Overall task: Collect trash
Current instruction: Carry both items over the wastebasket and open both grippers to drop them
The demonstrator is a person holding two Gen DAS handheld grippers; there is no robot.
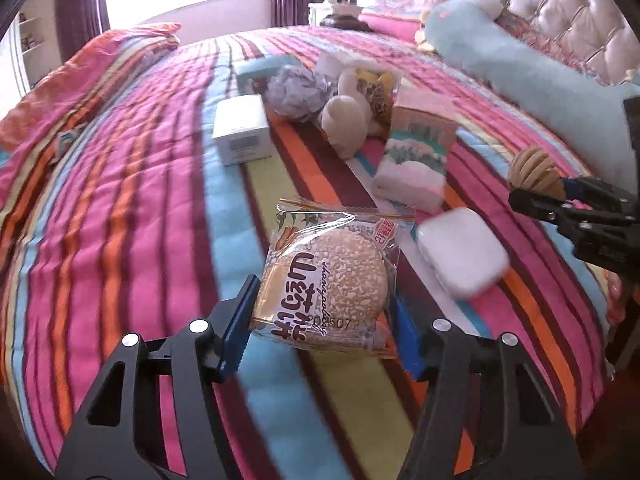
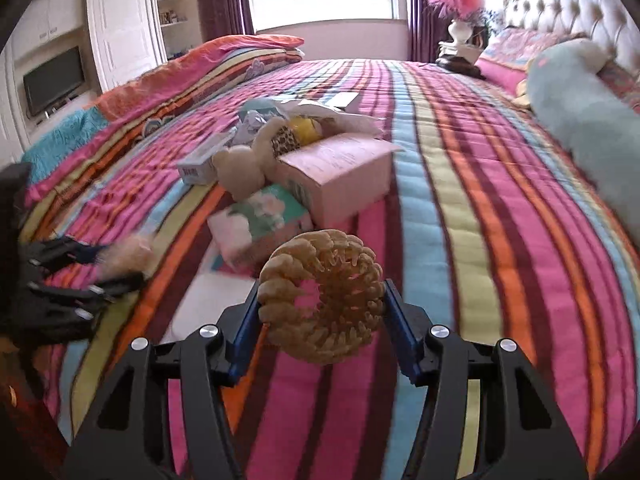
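We hold the wrapped bun (image 1: 326, 280) in our left gripper (image 1: 320, 322) and the round comb ring (image 2: 322, 296) in our right gripper (image 2: 320, 326), so we should squeeze gently and lift slowly off the bed (image 1: 140, 184).

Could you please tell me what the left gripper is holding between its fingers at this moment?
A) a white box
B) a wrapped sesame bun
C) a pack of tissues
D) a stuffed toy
B: in the left wrist view the left gripper has its blue pads pressed on both sides of the wrapped sesame bun, lifted above the striped bedspread.
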